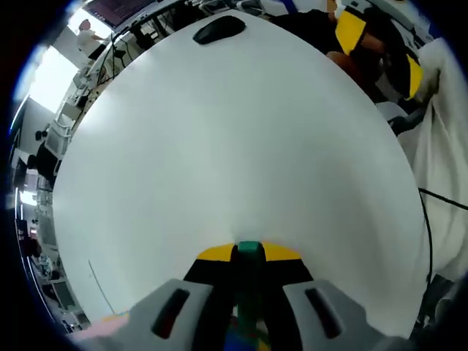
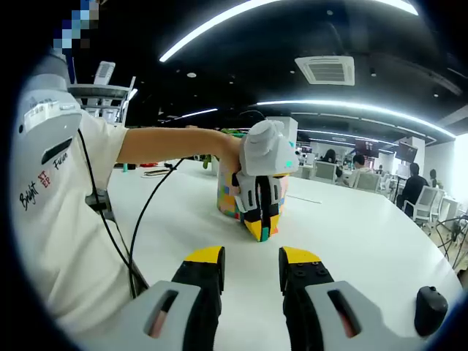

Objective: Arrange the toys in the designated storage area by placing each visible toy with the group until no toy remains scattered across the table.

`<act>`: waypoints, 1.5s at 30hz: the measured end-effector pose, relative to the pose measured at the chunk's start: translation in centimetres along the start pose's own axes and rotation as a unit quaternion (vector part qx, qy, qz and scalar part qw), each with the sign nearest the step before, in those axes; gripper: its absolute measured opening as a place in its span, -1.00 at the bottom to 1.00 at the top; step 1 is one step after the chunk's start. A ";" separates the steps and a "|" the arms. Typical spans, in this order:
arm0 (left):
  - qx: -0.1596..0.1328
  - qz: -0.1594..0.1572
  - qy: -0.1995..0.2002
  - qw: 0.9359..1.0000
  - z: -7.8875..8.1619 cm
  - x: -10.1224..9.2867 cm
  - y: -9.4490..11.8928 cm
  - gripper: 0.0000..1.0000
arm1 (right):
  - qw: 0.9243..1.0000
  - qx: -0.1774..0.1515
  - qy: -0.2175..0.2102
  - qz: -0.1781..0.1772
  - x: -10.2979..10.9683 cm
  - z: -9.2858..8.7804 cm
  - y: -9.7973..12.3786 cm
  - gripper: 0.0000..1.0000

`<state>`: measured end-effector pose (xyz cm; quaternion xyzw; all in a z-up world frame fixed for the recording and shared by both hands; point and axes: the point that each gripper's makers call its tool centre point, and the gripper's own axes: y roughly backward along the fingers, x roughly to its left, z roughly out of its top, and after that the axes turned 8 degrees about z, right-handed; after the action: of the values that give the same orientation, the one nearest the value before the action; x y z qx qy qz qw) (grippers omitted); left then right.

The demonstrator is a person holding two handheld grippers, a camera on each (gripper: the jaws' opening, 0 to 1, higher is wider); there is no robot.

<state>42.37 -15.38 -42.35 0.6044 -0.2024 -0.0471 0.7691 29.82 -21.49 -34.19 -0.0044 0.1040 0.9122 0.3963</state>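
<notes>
Two handheld grippers work over a round white table (image 1: 219, 146). In the left gripper view, the left gripper (image 1: 248, 274) is clenched on a green toy piece (image 1: 249, 257), pinched between its yellow-tipped jaws; more coloured pieces show blurred below it, too unclear to name. Far ahead of the jaws, at the table's opposite edge, lies a dark computer mouse (image 1: 219, 29).

In the right gripper view, the right gripper (image 2: 251, 270) is released — its jaws stand apart with bare table between them. To the left of the jaws is a person in a white shirt (image 2: 58, 212) printed with "Bright" and a second word that seems to read "Future", plus red characters too small to read. The person's arm reaches ahead of the jaws, holding the left gripper (image 2: 261, 223), which points down, its tips at the table. Just behind it stands the group of multicoloured toys (image 2: 228, 199). A dark mouse (image 2: 430, 308) rests to the right of the jaws.
</notes>
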 end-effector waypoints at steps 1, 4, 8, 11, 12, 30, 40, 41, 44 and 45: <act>0.003 -0.002 -0.003 1.000 0.0 0.0 0.0 -0.78 | 1.000 0.000 0.000 0.001 0.0 0.0 -0.1 -0.40; 0.016 -0.008 -0.016 1.000 0.0 -0.1 -0.1 -0.78 | 1.000 0.001 -0.002 0.005 0.3 -0.2 -0.5 -0.40; 0.038 -0.009 -0.020 0.999 0.0 -0.1 -0.1 -0.78 | 1.000 0.001 0.001 0.014 0.9 -0.1 -0.8 -0.40; 0.061 0.012 0.024 0.998 -0.2 0.1 -0.1 -0.79 | 1.000 -0.003 0.006 0.020 1.2 0.1 -0.7 -0.40; 0.059 0.015 0.023 0.998 -0.2 0.1 -0.1 -0.79 | 1.000 -0.005 0.006 0.020 1.2 0.0 -0.6 -0.40; -0.176 0.123 0.139 0.967 2.6 -1.6 7.6 -0.79 | 0.999 -0.003 0.032 -0.003 0.5 1.8 -0.1 -0.41; -0.329 0.137 0.214 0.909 2.8 -1.7 13.9 -0.79 | 1.000 -0.014 0.024 -0.007 0.5 1.7 -0.1 -0.40; -0.331 0.137 0.213 0.909 2.7 -1.7 14.0 -0.79 | 1.000 -0.015 0.021 -0.007 0.5 1.7 -0.1 -0.40; -0.383 0.131 0.228 0.885 1.4 -2.1 16.6 -0.79 | 1.000 -0.013 0.018 0.000 0.7 1.5 -0.5 -0.40; -0.404 0.128 0.240 0.873 0.8 -1.9 17.5 -0.79 | 1.000 -0.009 0.021 0.001 0.8 1.4 -0.8 -0.40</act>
<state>37.33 -10.87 -26.09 0.2020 -0.0504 0.1207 0.9706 29.92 -20.16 -33.06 -0.0266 0.1037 0.9134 0.3928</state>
